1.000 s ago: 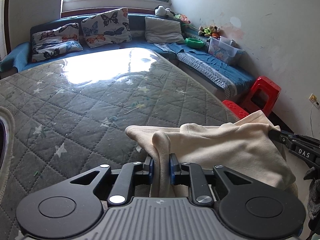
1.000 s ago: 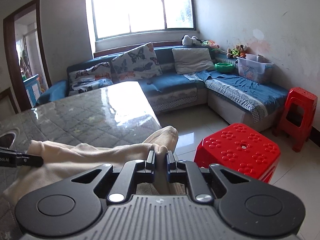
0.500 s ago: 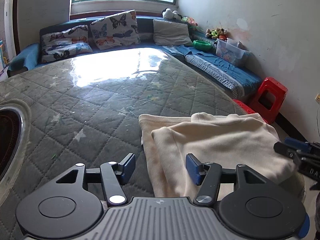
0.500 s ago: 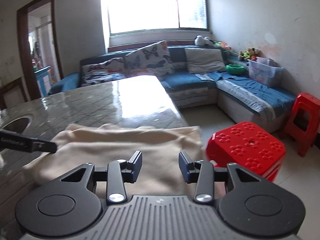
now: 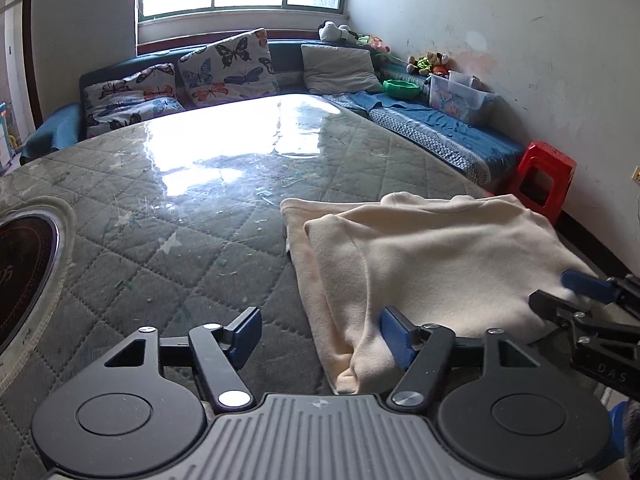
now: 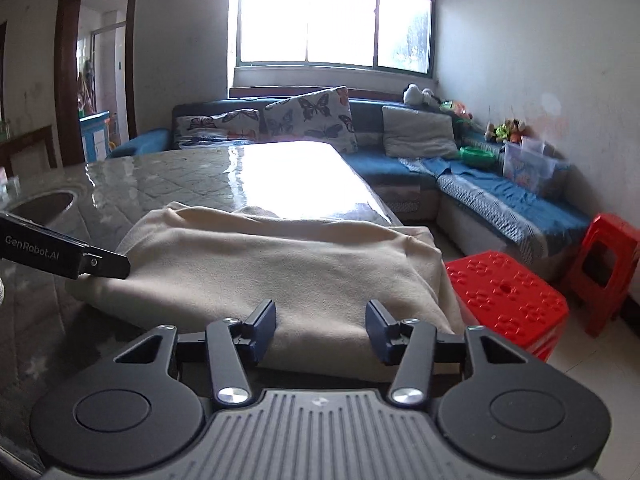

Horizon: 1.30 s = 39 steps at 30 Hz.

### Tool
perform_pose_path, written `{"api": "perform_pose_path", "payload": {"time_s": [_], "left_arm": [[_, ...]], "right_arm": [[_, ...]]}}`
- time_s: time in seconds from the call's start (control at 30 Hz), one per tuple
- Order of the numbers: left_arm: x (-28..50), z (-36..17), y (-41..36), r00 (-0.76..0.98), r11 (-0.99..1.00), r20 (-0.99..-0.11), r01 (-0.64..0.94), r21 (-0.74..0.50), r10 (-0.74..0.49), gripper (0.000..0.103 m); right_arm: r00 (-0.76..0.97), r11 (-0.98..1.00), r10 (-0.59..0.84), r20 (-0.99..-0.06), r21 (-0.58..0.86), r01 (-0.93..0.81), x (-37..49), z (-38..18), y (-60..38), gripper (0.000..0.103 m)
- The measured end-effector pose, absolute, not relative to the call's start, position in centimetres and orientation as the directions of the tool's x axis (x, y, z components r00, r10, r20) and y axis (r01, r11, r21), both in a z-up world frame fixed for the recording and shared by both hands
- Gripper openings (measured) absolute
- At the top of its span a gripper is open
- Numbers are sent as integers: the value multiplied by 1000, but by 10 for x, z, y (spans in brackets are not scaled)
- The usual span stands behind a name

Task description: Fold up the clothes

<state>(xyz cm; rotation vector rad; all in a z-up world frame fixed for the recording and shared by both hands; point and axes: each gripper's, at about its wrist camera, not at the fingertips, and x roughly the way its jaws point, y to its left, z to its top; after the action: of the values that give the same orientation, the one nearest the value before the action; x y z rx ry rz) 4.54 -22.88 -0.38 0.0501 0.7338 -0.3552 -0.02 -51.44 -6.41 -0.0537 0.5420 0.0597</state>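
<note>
Both grippers spread wide over the folded cream garment

The left gripper (image 5: 320,334) hovers low at the near left corner of the cream garment (image 5: 432,256), jaws apart, gripping nothing. The right gripper (image 6: 321,326) sits level at the cloth's near edge, equally wide. The garment lies folded on the quilted table (image 5: 160,232), by its right edge; beyond stands the red stool (image 6: 506,296).

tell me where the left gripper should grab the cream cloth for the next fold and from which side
Probably the near-left corner of the cream cloth, where its folded layers bunch into a thick lip at the table edge. Come in low from the near side, along the tabletop, so the open left gripper straddles that lip. The flat middle offers nothing to pinch.
</note>
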Motion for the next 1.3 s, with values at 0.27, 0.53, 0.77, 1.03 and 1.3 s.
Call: {"api": "perform_pose_path", "payload": {"time_s": [0.27, 0.53, 0.77, 1.03, 1.3], "left_arm": [[39, -7, -226, 693, 943, -660, 326, -73, -291, 77], [31, -2, -218, 696, 944, -653, 317, -91, -297, 87], [19, -1, -213, 689, 943, -658, 317, -105, -305, 97], [5, 1, -204, 697, 944, -649, 312, -110, -306, 103], [-10, 6, -204, 717, 941, -628, 331, -73, -302, 103]], "right_arm": [[859, 996, 43, -510, -45, -77, -2, -65, -506, 70], [866, 998, 33, -499, -31, -55, -7, -58, -507, 86], [873, 999, 26, -487, -25, -44, -13, -51, -502, 100], [874, 999, 5, -486, -36, -26, -22, -48, -491, 103], [868, 1000, -16, -496, -30, 1, -34, -49, -485, 103]]}}
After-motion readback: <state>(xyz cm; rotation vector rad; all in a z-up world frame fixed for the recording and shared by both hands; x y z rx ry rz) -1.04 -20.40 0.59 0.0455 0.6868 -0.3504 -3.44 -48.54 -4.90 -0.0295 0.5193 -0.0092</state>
